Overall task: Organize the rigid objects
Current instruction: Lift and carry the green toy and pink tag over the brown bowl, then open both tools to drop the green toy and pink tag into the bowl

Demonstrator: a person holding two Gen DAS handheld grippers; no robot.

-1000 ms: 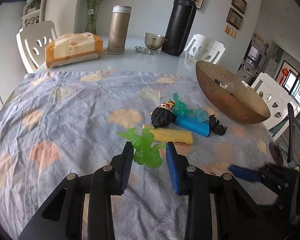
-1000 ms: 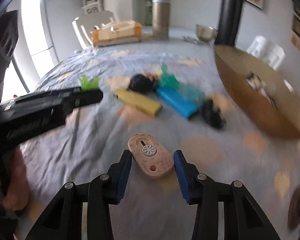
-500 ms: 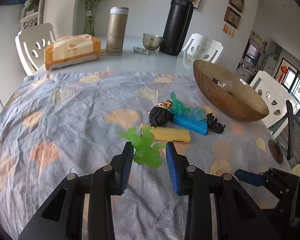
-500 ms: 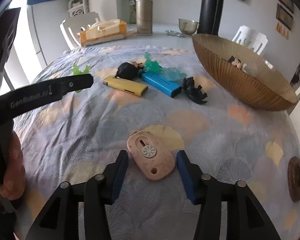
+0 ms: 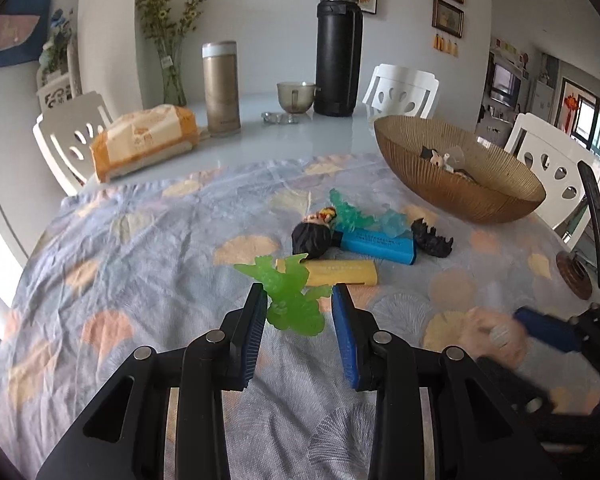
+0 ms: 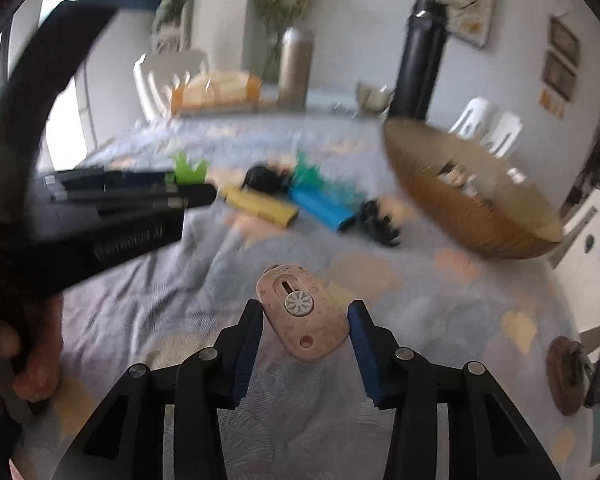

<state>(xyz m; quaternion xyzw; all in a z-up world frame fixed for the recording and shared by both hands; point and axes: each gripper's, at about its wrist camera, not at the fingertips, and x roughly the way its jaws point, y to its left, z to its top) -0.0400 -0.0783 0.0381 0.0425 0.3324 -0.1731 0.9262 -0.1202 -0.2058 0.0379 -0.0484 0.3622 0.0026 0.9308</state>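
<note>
My left gripper (image 5: 299, 288) is shut on a translucent green figure (image 5: 292, 304), held just above the patterned cloth. In the right wrist view, a pink oval case with a daisy button (image 6: 320, 336) sits between the pads of my right gripper (image 6: 306, 306). Those jaws are closing, and both pads touch its sides. Beyond lie a yellow case (image 5: 340, 272), a blue case (image 5: 376, 244), a black-haired doll head (image 5: 314, 238), a teal figure (image 5: 348, 212) and a small black figure (image 5: 432, 238). A ribbed brown bowl (image 5: 460, 192) at the right holds small toys.
On the bare tabletop at the back stand a tissue pack (image 5: 144, 140), a gold flask (image 5: 220, 88), a metal cup (image 5: 296, 96) and a tall black thermos (image 5: 338, 52). White chairs ring the table. A dark round coaster (image 5: 574, 276) lies near the right edge.
The right jaws spread a little around the pink case, then narrowed onto it, and that gripper swung so the bowl sits farther right. The left gripper rolled slightly, still holding the green figure.
</note>
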